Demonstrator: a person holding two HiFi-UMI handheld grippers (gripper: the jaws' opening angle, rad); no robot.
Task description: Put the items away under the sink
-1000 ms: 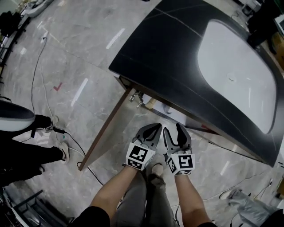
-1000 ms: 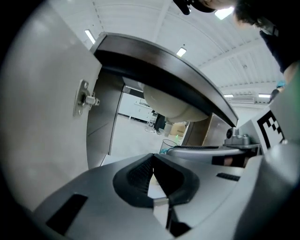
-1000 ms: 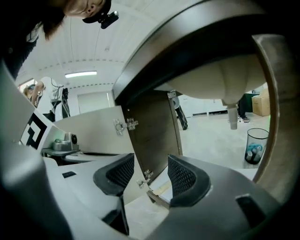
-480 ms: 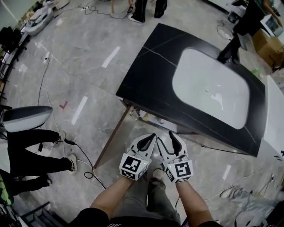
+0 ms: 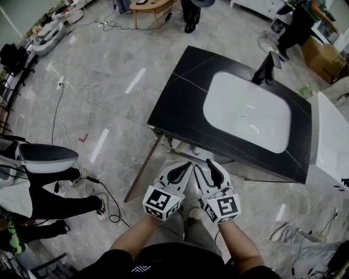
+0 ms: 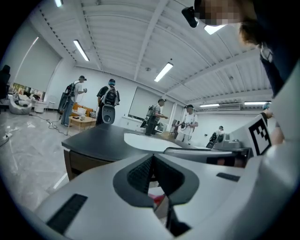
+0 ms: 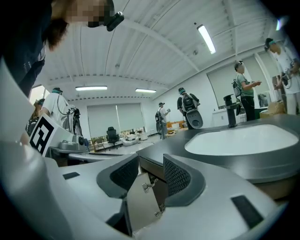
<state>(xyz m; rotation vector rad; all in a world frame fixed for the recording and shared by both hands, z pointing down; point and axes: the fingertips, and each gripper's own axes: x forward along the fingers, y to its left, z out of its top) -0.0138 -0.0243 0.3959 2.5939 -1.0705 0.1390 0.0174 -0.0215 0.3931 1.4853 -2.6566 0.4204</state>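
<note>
A black vanity top (image 5: 180,98) with a white sink (image 5: 248,111) and a black faucet (image 5: 265,71) stands ahead of me. Its brown cabinet door (image 5: 143,170) hangs open at the near left corner. I hold both grippers side by side just short of that corner, above the floor, and neither holds anything. The left gripper (image 5: 187,165) is shut, with its dark pads (image 6: 140,171) meeting at the tip. On the right gripper (image 5: 207,165) the jaws have just been closing, and a gap still shows between the pads (image 7: 176,176). Through that gap I see the open door (image 7: 143,197).
A person in dark trousers (image 5: 49,196) stands on the floor at the left, with a cable (image 5: 106,204) trailing nearby. A white counter (image 5: 332,141) adjoins the vanity on the right. More people and a wooden table (image 5: 150,6) are at the far end.
Both grippers and the head camera have risen together, so the vanity looks smaller and its whole sink shows. The right gripper's jaws stand narrower than before.
</note>
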